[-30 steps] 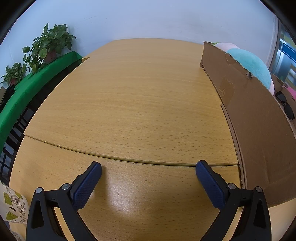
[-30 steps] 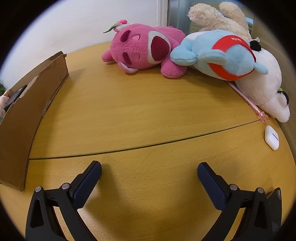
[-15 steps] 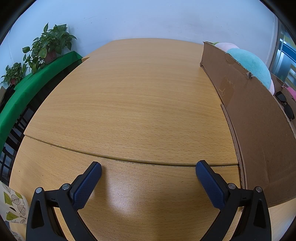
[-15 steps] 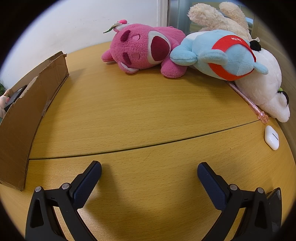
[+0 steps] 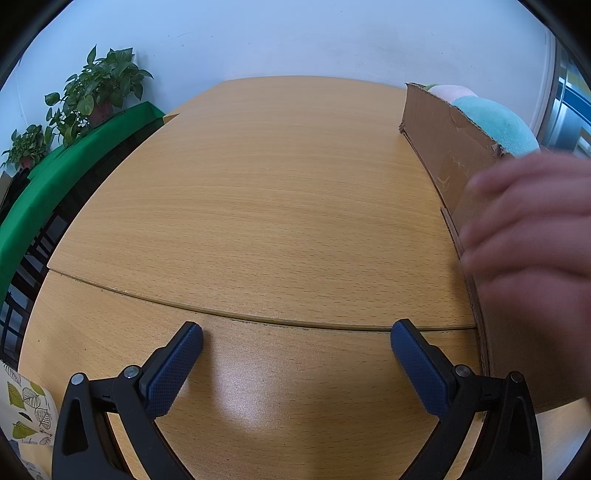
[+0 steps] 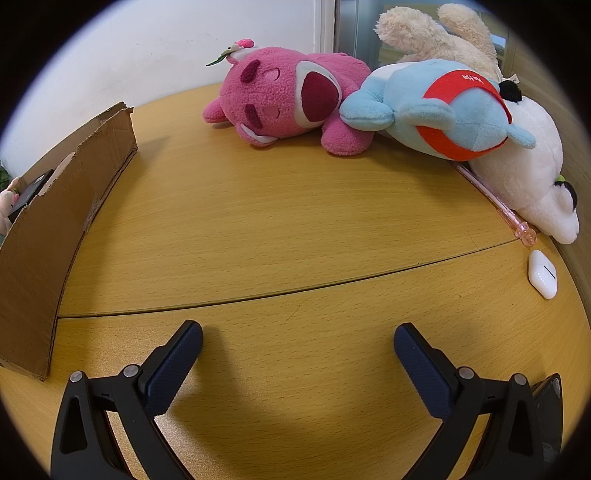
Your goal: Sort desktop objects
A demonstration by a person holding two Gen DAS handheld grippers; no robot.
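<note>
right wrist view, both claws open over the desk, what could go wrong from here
1. The earbud case lies near the desk's right edge; a nudge from the right claw might push it off.
2. The pink pen is partly tucked under the white plush, so pulling it may drag the toys.
3. A blurred bare hand crosses the cardboard box; the left claw could bump it.

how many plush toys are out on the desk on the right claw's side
3 for certain: a pink plush at the back, a blue plush with a red band beside it, and a white plush partly under the blue one. The cream fur behind may be a fourth.
</note>
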